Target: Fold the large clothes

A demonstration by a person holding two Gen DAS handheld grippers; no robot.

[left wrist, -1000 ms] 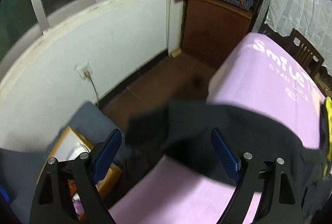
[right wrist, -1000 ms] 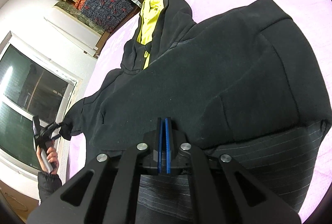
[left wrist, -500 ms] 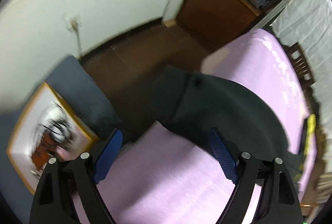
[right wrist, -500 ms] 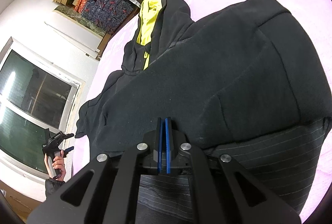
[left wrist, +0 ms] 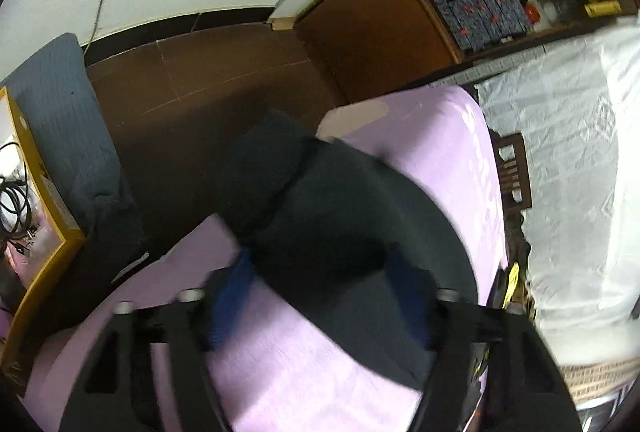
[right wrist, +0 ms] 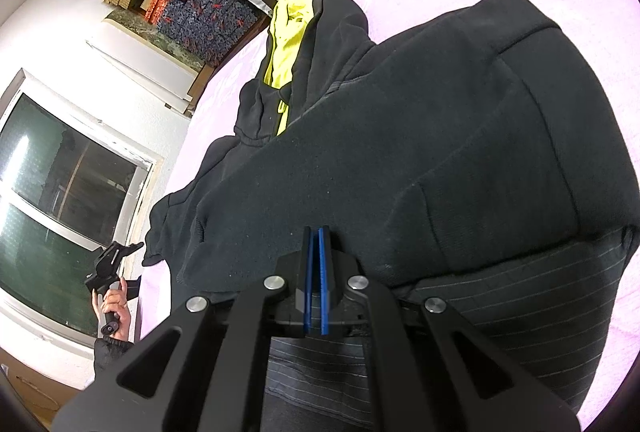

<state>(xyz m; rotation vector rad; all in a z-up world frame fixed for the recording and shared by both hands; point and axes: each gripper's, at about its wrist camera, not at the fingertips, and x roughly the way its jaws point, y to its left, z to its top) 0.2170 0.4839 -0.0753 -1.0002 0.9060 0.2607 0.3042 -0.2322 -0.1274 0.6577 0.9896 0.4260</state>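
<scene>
Your left gripper (left wrist: 320, 288) tilted downward, fingers (left wrist: 230, 296) just been closing, dark sleeve cloth between them. Your right gripper (right wrist: 316, 268) pointing down, fingers pressed fully together. Your left hand (right wrist: 114, 306) grips handle.

left gripper (left wrist: 320, 272) jaws have just been closing around the black hoodie sleeve (left wrist: 320, 216) lying on the pink sheet (left wrist: 288, 364).
</scene>
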